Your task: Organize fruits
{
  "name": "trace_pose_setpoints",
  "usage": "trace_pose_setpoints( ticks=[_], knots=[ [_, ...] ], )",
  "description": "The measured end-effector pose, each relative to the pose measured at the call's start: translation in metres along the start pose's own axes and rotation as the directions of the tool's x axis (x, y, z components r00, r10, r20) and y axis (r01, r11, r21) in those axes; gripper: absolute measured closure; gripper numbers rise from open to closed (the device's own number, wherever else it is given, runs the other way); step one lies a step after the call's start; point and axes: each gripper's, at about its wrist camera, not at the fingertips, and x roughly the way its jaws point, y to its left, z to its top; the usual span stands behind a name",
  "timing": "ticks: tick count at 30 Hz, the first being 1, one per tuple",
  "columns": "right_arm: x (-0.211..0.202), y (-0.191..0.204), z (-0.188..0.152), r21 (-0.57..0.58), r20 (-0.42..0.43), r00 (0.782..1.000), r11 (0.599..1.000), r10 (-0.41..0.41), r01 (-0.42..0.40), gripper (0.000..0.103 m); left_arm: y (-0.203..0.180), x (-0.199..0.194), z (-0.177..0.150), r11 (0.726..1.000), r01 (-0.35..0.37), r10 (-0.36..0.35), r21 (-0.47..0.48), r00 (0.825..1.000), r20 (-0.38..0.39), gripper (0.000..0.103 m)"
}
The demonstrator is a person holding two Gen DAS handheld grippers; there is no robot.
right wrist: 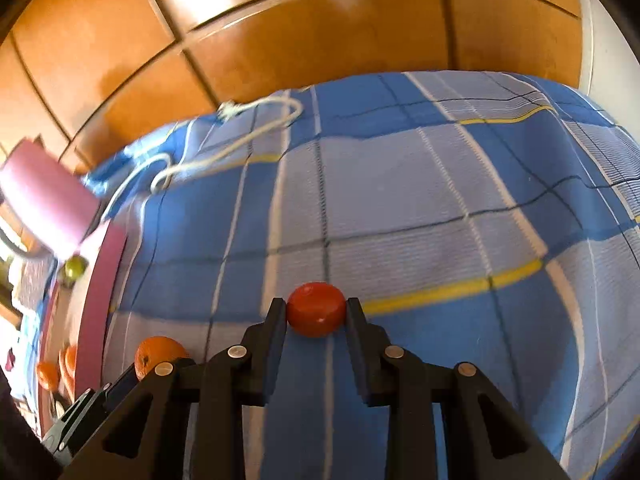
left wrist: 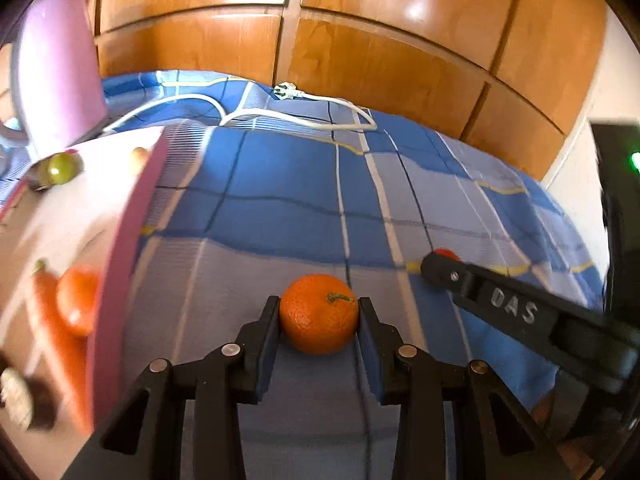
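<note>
On the blue checked bedspread (left wrist: 280,184), a mandarin (left wrist: 319,313) is held at its widest girth by the left claw (left wrist: 319,316), and a smooth red tomato (right wrist: 316,309) likewise by the right claw (right wrist: 316,312). Both are judged light, round and soft-skinned; gentle pressure is advised, the glossy tomato being likelier to slip or bruise.

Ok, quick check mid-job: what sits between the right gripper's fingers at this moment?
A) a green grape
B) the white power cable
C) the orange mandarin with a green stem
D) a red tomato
D: in the right wrist view the right gripper has its fingers on either side of a smooth red tomato on the blue checked bedsheet, while the mandarin sits in the left gripper.
</note>
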Motion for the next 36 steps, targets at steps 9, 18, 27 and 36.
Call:
trace_pose_setpoints(
  ticks=[9,18,27,36],
  knots=[
    [-0.019,0.01,-0.034,-0.022,0.0,0.999,0.999,-0.035,0.035,0.073,0.006,-0.028,-0.032,0.999,-0.04,0.039,0.024,0.998,0.042,0.065],
    [-0.019,0.008,-0.036,-0.021,0.035,0.999,1.0,-0.023,0.024,0.073,0.001,-0.025,-0.037,0.996,-0.073,0.069,0.059,0.995,0.077,0.065],
    [-0.017,0.009,-0.035,-0.036,0.047,0.998,0.999,-0.031,0.032,0.073,0.003,-0.023,-0.036,0.996,-0.073,0.07,0.042,0.994,0.079,0.064],
    [-0.015,0.008,-0.033,-0.039,0.055,0.998,0.999,-0.03,0.033,0.073,0.003,-0.022,-0.036,0.996,-0.075,0.072,0.039,0.995,0.076,0.064]
  ],
)
